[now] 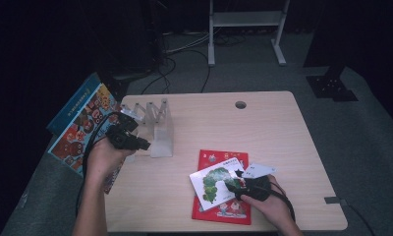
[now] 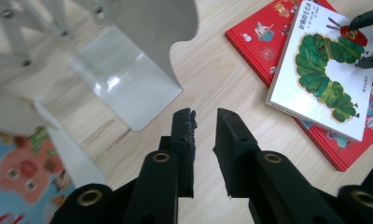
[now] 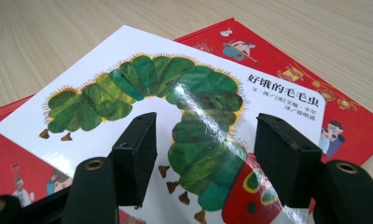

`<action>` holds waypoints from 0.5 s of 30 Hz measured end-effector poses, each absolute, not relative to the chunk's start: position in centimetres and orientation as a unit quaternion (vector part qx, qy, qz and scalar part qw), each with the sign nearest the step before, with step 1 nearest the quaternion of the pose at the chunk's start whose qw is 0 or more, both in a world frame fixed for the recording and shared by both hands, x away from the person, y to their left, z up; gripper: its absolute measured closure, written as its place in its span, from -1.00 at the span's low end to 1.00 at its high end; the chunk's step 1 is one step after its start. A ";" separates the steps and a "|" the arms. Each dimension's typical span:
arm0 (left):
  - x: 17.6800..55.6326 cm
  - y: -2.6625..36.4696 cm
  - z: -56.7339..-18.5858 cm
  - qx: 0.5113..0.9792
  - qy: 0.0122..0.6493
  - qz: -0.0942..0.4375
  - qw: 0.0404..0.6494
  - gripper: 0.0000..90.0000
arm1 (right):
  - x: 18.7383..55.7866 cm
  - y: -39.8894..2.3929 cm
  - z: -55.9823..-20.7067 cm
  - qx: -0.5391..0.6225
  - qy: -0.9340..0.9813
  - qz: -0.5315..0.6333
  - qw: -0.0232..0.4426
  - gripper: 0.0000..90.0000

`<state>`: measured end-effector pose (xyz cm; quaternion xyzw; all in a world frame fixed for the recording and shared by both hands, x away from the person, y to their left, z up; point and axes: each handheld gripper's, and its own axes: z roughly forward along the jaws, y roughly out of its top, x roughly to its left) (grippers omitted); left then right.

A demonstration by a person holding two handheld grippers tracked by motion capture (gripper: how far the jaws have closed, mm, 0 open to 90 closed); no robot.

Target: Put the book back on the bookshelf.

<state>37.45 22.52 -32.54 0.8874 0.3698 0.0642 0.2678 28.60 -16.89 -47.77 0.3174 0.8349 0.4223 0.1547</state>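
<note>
On the pale wooden table a white picture book with a green caterpillar lies on top of a larger red book, set askew so that the red cover shows around it. The right gripper, held in the person's right hand, is at the caterpillar book's near right corner. In the right gripper view its two black jaws stand apart on either side of the caterpillar's red head, the glossy cover running between them; whether the pads press on the book cannot be told from that angle. The left gripper is over the left part of the table, just beside a clear folding book stand. In the left gripper view its jaws sit slightly parted with only bare table between them, pinching nothing, and the stand's shiny foot plate lies just ahead of them. A colourful book with cartoon faces juts past the table's left edge, under the left hand.
</note>
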 end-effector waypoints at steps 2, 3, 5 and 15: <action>37.4 22.0 -33.2 0.890 0.362 0.059 0.273 0.62 | 28.5 -17.1 -47.8 0.318 0.834 0.423 0.155 -0.15; 37.4 21.8 -33.6 0.891 0.356 0.055 0.276 0.59 | 28.4 -17.2 -47.9 0.319 0.834 0.423 0.155 -0.15; 37.3 21.3 -34.4 0.893 0.347 0.049 0.283 0.53 | 28.4 -17.3 -48.0 0.320 0.834 0.422 0.155 -0.15; 37.1 19.1 -39.0 0.901 0.311 0.009 0.301 0.26 | 27.9 -18.3 -48.4 0.322 0.834 0.419 0.159 -0.17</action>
